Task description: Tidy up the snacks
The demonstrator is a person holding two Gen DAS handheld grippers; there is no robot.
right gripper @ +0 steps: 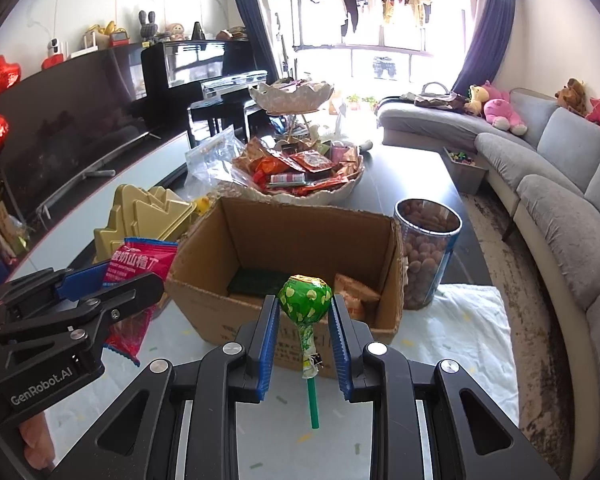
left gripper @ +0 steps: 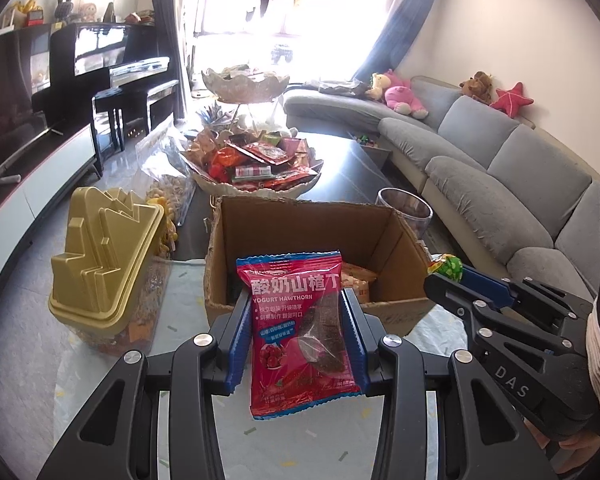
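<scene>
My left gripper [left gripper: 296,300] is shut on a red yogurt hawthorn snack bag [left gripper: 298,328] and holds it upright just in front of an open cardboard box [left gripper: 404,236]. My right gripper [right gripper: 305,304] is shut on a green lollipop [right gripper: 305,296], its stick hanging down, at the box's near edge [right gripper: 204,292]. The box holds a dark packet [right gripper: 256,282] and orange packets [right gripper: 356,294]. The right gripper with the lollipop shows at the right of the left wrist view [left gripper: 446,276]. The left gripper with the red bag shows at the left of the right wrist view [right gripper: 136,276].
A two-tier white bowl stand full of snacks [right gripper: 312,196] sits behind the box. A gold-lidded container [left gripper: 100,256] stands left of the box, a clear tub of nuts [right gripper: 426,256] right of it. A grey sofa [left gripper: 500,176] runs along the right. A light cloth [right gripper: 472,344] covers the table.
</scene>
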